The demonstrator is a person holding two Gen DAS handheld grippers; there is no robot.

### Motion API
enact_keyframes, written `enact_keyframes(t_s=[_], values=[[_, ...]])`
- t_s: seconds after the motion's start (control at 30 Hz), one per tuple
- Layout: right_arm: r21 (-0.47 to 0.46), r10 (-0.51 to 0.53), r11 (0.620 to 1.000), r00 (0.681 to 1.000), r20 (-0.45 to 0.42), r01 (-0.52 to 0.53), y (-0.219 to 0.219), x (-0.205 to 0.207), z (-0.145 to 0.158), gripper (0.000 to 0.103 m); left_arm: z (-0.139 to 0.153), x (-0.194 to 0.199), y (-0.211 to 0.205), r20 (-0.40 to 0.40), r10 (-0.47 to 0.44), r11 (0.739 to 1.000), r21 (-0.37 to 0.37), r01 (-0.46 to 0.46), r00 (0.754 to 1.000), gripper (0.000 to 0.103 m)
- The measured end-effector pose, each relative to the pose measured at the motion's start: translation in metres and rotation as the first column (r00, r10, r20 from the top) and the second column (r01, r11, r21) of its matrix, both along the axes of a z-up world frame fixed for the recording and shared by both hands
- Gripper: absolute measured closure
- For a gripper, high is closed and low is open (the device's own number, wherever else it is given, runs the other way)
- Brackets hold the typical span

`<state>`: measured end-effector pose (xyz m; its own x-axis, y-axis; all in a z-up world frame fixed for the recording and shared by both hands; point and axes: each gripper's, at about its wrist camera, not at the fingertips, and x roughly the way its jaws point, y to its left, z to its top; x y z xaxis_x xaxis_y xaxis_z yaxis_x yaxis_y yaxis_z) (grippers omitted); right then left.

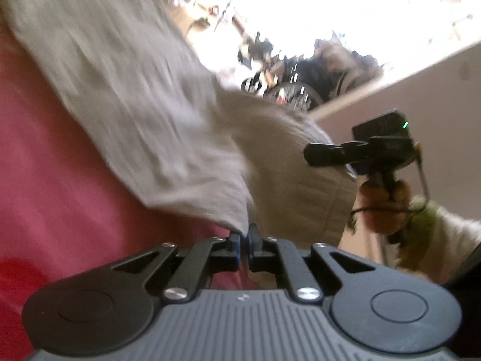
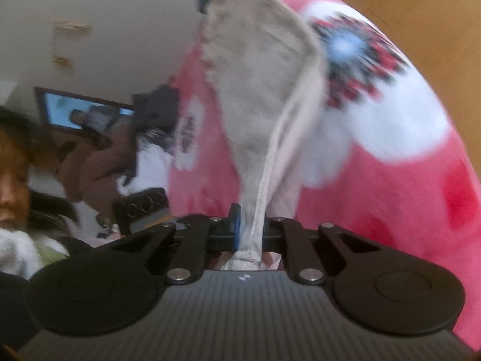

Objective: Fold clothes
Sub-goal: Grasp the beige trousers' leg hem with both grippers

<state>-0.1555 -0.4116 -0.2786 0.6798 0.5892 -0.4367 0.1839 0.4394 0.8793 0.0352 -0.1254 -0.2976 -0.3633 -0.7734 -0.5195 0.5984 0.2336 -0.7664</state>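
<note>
Covering surface: pink patterned sheet [image 2: 390, 180], blurred room.

Both pictures are blurry and bent round at the edges. In the left view, very bright light glares white at 1 o'clock. The beige cloth [image 1: 144, 99] looks smeared.

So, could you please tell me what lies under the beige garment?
Under the beige garment lies a pink sheet with a white, red and blue print. Both grippers, left and right, pinch the garment. What the sheet covers cannot be seen.
</note>
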Motion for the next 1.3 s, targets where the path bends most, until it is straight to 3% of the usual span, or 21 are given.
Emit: enact_keyframes(t_s=[0.1,0.2,0.27,0.3,0.33,0.37,0.47,0.53,0.63,0.77,0.87,0.97,1.03,1.13,1.23,1.3], values=[[0.019,-0.008,1.000,0.997,0.075,0.007,0.003,0.019,0.017,0.095,0.011,0.036,0.018,-0.040,0.124,0.992,-0.027,-0.126,0.991,0.098],[0.059,-0.034,0.998,0.989,0.141,0.026,-0.002,0.065,0.022,0.095,0.019,0.076,0.030,-0.071,0.259,0.965,-0.017,-0.260,0.963,0.098],[0.093,-0.067,0.994,0.984,0.164,0.053,-0.007,0.100,0.017,0.095,0.020,0.094,0.031,-0.057,0.333,0.943,0.010,-0.333,0.941,0.088],[0.117,-0.091,0.990,0.983,0.161,0.073,-0.009,0.119,0.011,0.093,0.019,0.104,0.033,-0.047,0.378,0.926,0.025,-0.377,0.925,0.081],[0.138,-0.119,0.985,0.983,0.142,0.099,-0.012,0.132,0.004,0.092,0.019,0.114,0.035,-0.037,0.422,0.906,0.039,-0.421,0.906,0.060],[0.160,-0.151,0.978,0.983,0.108,0.133,-0.015,0.146,-0.006,0.091,0.018,0.124,0.041,-0.026,0.475,0.880,0.037,-0.474,0.880,0.050],[0.239,-0.242,0.942,0.970,0.005,0.234,-0.024,0.179,-0.039,0.074,0.015,0.141,0.060,-0.050,0.570,0.822,0.025,-0.569,0.820,0.050],[0.289,-0.300,0.909,0.953,-0.045,0.300,-0.029,0.185,-0.057,0.063,0.016,0.146,0.070,-0.039,0.594,0.805,0.016,-0.594,0.804,0.048],[0.351,-0.358,0.871,0.933,-0.027,0.344,-0.029,0.180,-0.067,0.051,0.017,0.142,0.072,0.057,0.560,0.828,0.005,-0.561,0.827,0.046],[0.367,-0.388,0.862,0.921,0.033,0.350,-0.023,0.168,-0.059,0.042,0.019,0.132,0.063,0.195,0.471,0.877,0.006,-0.481,0.860,0.044],[0.247,-0.389,0.898,0.919,0.060,0.363,-0.017,0.162,-0.044,0.042,0.016,0.128,0.042,0.269,0.428,0.895,0.001,-0.445,0.863,0.044],[-0.002,-0.347,0.937,0.931,0.109,0.350,-0.007,0.161,-0.019,0.042,0.017,0.122,0.036,0.333,0.405,0.905,-0.011,-0.426,0.851,0.050],[-0.197,-0.300,0.925,0.943,0.143,0.324,0.004,0.168,-0.003,0.043,0.018,0.121,0.031,0.384,0.390,0.907,-0.004,-0.421,0.837,0.052],[-0.489,-0.170,0.840,0.969,0.179,0.238,0.026,0.182,0.015,0.053,0.019,0.115,0.027,0.453,0.372,0.908,0.005,-0.420,0.810,0.060],[-0.724,-0.004,0.680,0.988,0.153,0.115,0.049,0.208,0.023,0.062,0.026,0.106,0.025,0.513,0.365,0.910,-0.019,-0.415,0.777,0.064],[-0.810,0.054,0.582,0.991,0.124,0.070,0.060,0.221,0.021,0.064,0.031,0.101,0.021,0.530,0.345,0.921,-0.033,-0.388,0.775,0.065]])
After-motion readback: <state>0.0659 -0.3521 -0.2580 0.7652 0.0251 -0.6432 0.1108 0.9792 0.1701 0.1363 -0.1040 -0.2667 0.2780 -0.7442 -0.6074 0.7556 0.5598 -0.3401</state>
